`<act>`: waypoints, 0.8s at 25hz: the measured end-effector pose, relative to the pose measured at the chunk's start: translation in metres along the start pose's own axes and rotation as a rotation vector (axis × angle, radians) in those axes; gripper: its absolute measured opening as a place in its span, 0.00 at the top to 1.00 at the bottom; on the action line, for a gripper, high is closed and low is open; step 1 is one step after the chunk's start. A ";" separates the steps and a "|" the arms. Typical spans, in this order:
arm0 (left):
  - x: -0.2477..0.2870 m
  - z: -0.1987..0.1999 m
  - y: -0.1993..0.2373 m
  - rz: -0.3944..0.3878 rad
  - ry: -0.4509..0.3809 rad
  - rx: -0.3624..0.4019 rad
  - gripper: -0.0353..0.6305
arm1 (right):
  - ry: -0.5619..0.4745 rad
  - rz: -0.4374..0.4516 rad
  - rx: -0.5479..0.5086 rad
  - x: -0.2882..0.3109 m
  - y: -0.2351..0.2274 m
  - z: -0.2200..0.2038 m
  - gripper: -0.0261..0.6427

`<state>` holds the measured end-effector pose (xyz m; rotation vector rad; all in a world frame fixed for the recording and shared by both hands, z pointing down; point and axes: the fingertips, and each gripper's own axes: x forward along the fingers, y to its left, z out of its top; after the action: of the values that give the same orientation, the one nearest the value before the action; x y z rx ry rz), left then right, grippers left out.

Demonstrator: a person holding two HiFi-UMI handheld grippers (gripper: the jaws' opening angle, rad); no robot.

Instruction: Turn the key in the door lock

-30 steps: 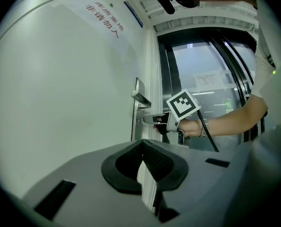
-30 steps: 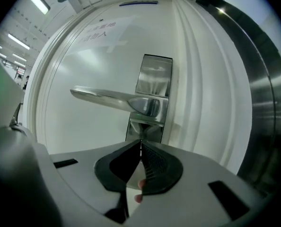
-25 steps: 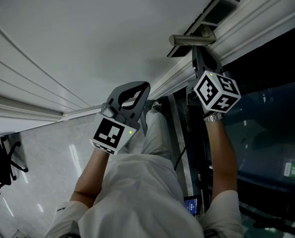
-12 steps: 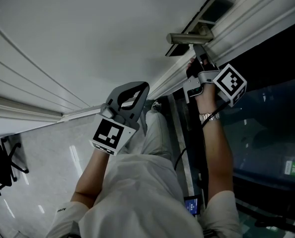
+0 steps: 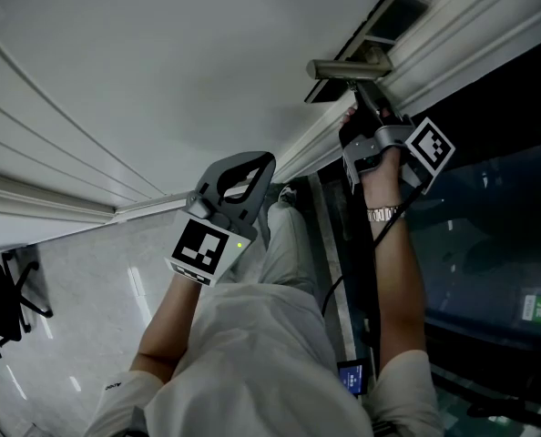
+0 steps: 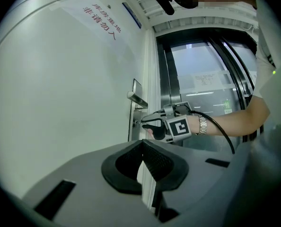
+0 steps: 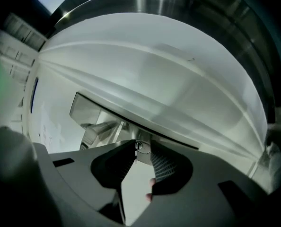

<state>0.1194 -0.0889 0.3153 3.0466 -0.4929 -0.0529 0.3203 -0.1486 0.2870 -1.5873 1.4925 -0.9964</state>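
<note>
White and panelled, the door fills most of the head view, with a dark glass wall along its right edge, a pale glossy floor below and a black office chair at the far left. Well apart from the metal handle, the left gripper has its jaws closed together on nothing, while the right gripper reaches in just under that handle. The right gripper's jaws have just been opening and stand a little apart, with the small key, sticking out of the door below the handle, between their tips.
</note>
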 end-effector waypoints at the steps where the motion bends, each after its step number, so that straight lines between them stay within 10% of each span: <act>1: -0.001 0.000 0.000 0.001 -0.001 0.000 0.94 | 0.003 -0.011 -0.075 -0.002 0.000 0.000 0.83; 10: 0.004 -0.003 -0.001 -0.017 -0.001 -0.011 0.94 | 0.139 -0.185 -1.224 -0.018 0.017 -0.023 0.72; 20: 0.011 -0.001 -0.012 -0.056 -0.008 -0.012 0.94 | 0.167 -0.385 -1.994 -0.014 0.022 -0.042 0.72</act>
<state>0.1342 -0.0807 0.3154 3.0492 -0.4066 -0.0710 0.2730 -0.1361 0.2845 -3.0823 2.4584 0.7946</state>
